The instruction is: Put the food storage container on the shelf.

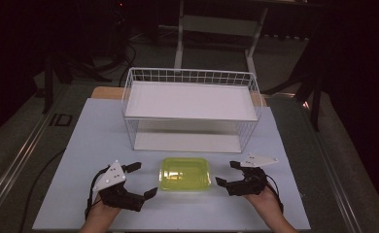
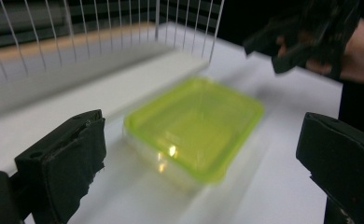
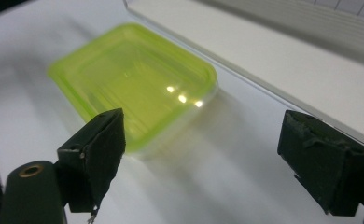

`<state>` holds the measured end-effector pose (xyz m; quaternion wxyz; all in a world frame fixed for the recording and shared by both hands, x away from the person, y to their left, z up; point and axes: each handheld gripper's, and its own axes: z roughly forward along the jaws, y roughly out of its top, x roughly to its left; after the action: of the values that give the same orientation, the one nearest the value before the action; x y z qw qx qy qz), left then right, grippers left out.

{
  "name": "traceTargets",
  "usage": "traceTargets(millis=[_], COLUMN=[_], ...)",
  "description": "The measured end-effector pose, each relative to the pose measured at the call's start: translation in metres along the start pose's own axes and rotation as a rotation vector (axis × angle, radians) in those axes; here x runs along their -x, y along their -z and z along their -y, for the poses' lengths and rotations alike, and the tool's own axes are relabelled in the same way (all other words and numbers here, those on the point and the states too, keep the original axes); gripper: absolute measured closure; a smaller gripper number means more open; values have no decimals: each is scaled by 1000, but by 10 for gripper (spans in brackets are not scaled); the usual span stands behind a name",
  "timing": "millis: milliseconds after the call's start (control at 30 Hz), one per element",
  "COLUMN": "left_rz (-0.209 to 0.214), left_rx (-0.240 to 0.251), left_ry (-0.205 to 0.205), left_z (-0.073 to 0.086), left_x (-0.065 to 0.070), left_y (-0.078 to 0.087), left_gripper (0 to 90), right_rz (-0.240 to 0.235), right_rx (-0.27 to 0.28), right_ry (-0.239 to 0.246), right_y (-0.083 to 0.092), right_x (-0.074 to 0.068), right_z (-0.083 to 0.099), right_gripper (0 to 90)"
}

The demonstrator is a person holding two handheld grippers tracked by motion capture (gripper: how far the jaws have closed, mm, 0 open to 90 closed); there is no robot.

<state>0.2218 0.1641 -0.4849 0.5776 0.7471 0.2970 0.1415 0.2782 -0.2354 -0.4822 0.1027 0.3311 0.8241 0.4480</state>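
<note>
- Room dark beyond the work area; a pale counter carries everything, with frame legs of other furniture dim at the back.
- White wire basket stands at the far middle of the counter. Two levels: an upper white shelf panel and a lower white floor panel. Nothing lies on either level as far as the high view shows.
- Yellow-green translucent container sits flat on the counter just in front of the basket, midway between the two hands. Rectangular with rounded corners, a clear rim showing beneath the green top. Contents: nothing visible through the plastic; the gripper views are blurred, so cannot say more.
- Left claw: jaws spread wide, nothing between them, just to the left of the container and not touching it. In the left gripper view the container lies ahead between the black jaws, apart from both.
- Right claw: jaws spread wide, nothing pinched, just to the right of the container with a gap. In the right gripper view the container lies ahead, toward the left-hand jaw.
</note>
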Motion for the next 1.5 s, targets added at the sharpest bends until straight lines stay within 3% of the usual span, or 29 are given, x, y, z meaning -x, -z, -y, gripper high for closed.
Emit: traceTargets(millis=[67, 133, 167, 200, 267, 300, 333, 367, 400, 500, 567, 600, 700, 733, 767, 833, 967, 1033, 1067, 1133, 1233, 1367, 1500], left_rz=[8, 12, 12, 44, 64, 64, 63, 53, 47, 16, 29, 23, -9, -38, -95, -130, -90, -65, -67, -83, -78, -78, -68], left_rx=[3, 7, 7, 7, -3, -3, -14, -47, -78, -134, -156, -170, -223, -240, -257, -261, -267, -266, -272, -300, -335, -378, -390], left_ry=[5, 12, 12, 83, 127, 127, 132, 150, 164, 183, 232, 257, 328, 342, 366, 414, 523, 575, 583, 600, 602, 616, 648], left_z=[-5, -7, -7, -13, -16, -16, -17, -20, -21, -23, -22, -22, -19, -18, -17, -14, -6, -2, -1, 1, 3, 5, 9], left_x=[-2, -4, -4, -9, -11, -11, -12, -13, -14, -15, -19, -20, -26, -26, -27, -30, -36, -37, -37, -37, -36, -35, -37], left_y=[0, -1, -1, -6, -10, -10, -12, -17, -20, -28, -35, -38, -48, -50, -52, -53, -55, -56, -57, -59, -63, -68, -71], left_gripper=[26, 26, 26, 26, 26, 26, 26, 26, 26, 26, 27, 27, 29, 74, 105, 168, 261, 377, 403, 491, 554, 627, 695], right_rz=[-32, -17, 18, 51, -13, -13, -27, -39, -59, -44, -53, -35, -28, -32, -44, -63, -107, -122, -129, -109, -126, -116, -117], right_rx=[34, 60, 61, 51, 56, 56, 28, 3, 10, -3, -31, -62, -107, -122, -131, -153, -173, -184, -195, -214, -223, -240, -251], right_ry=[-19, -16, 6, 47, 13, 13, -34, -47, -64, -77, -112, -139, -251, -292, -314, -373, -501, -565, -581, -581, -611, -612, -608], right_y=[2, 4, 4, 2, 0, 0, -2, -4, -7, -12, -16, -20, -29, -32, -33, -37, -43, -47, -49, -51, -53, -55, -57], right_x=[-2, -4, -6, -11, -8, -8, -7, -5, -2, 0, 0, 0, 2, 4, 5, 8, 15, 18, 18, 17, 15, 11, 9], right_z=[-3, -5, -7, -12, -15, -15, -16, -17, -18, -21, -22, -23, -25, -25, -25, -24, -19, -16, -14, -13, -9, -8, -8], right_gripper=[127, 128, 128, 146, 160, 160, 161, 164, 165, 164, 160, 132, 125, 126, 142, 182, 343, 408, 437, 479, 549, 641, 715])
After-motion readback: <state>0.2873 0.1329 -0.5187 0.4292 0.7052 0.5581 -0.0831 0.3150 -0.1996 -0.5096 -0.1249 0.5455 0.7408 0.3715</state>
